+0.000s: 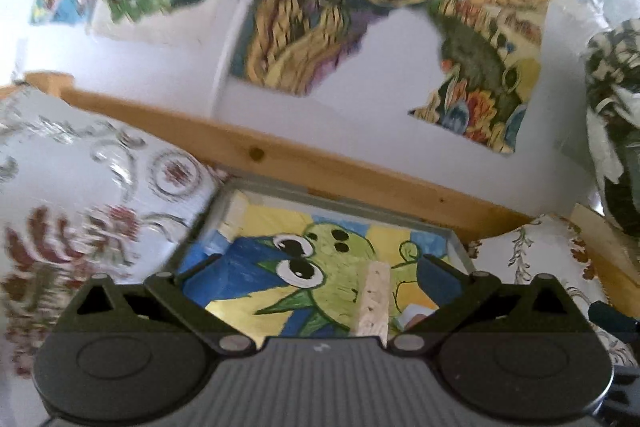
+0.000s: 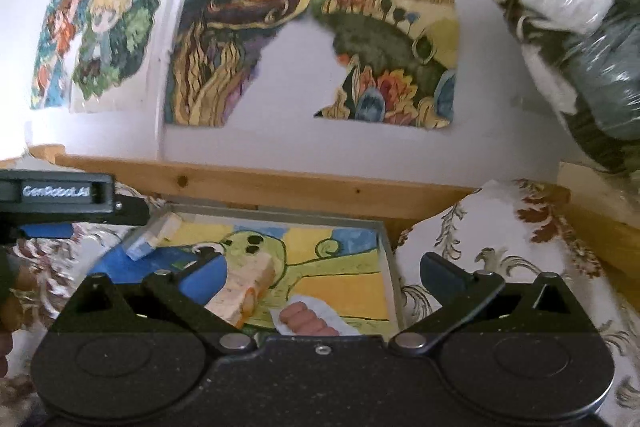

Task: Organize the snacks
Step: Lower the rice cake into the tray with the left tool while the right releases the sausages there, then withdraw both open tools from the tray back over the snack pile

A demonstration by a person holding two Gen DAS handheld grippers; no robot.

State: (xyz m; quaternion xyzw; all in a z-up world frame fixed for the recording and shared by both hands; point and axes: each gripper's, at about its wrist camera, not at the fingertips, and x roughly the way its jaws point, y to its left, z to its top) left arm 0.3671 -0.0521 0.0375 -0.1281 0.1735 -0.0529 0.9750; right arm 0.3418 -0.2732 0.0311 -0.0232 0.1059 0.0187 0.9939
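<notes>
From the left wrist camera, the left hand-held gripper [image 1: 320,271] is released, its blue-padded fingers spread wide with nothing between them. Beneath it lies a shallow grey-rimmed tray [image 1: 454,239] whose floor is painted with a green big-eyed cartoon creature on yellow and blue. A pale speckled snack bar [image 1: 375,301] rests on the tray floor right of centre, and a small pale wrapped block [image 1: 234,215] lies in the far left corner. White cushions with a red and grey flower pattern [image 1: 92,211] press against the tray on the left and right. A light wooden rail [image 1: 320,163] runs behind the tray, with a white wall bearing torn colourful pictures [image 1: 320,7] beyond. A plastic-wrapped dark green bundle [image 1: 616,107] crowds the right edge.

From the right wrist camera, the right hand-held gripper [image 2: 320,271] is likewise released and empty. Here the snack bar [image 2: 244,291] shows an orange edge and lies just beside the left blue finger [image 2: 204,277]. Only this view clearly shows a clear packet of small pink sausages [image 2: 308,319] on the near part of the tray [image 2: 390,267], and the other black hand-held gripper reaching in from the left above the corner block [image 2: 154,235].
</notes>
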